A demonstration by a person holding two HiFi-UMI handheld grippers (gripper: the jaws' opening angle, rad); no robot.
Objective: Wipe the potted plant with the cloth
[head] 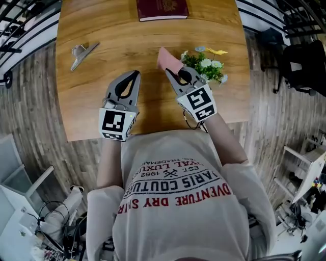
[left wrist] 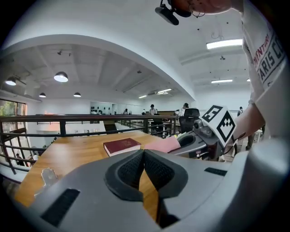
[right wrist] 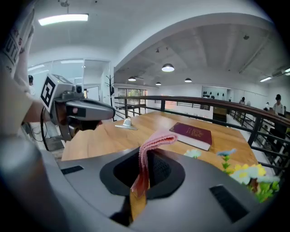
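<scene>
The left gripper's (left wrist: 143,156) jaws are closed together with nothing between them. The right gripper's (right wrist: 142,176) jaws are clamped on the pink cloth (right wrist: 152,145), which stands up from the pads and folds over at its top.

Nearest the camera, the person's shirt (head: 175,188) carries red and dark print, seen upside down; "EST. 1962" and "DRY" can be read, the rest only in part. Each gripper bears a cube with black-and-white square markers.

In the head view both grippers are over the near half of the wooden table (head: 91,102). The left one (head: 133,74) is left of centre and points straight away from the person. The right one (head: 172,73) is held on a bare forearm and slants towards the far left, with the cloth (head: 167,60) sticking out past its tip.

The potted plant (head: 206,66) (white, yellow and blue flowers over green leaves) stands near the table's right edge, just beside the right gripper; whether they touch cannot be told.

A small metal object (head: 81,52) lies towards the far left corner. A maroon book (head: 162,9) lies at the middle of the far edge, its gilt lettering too small to read.
</scene>
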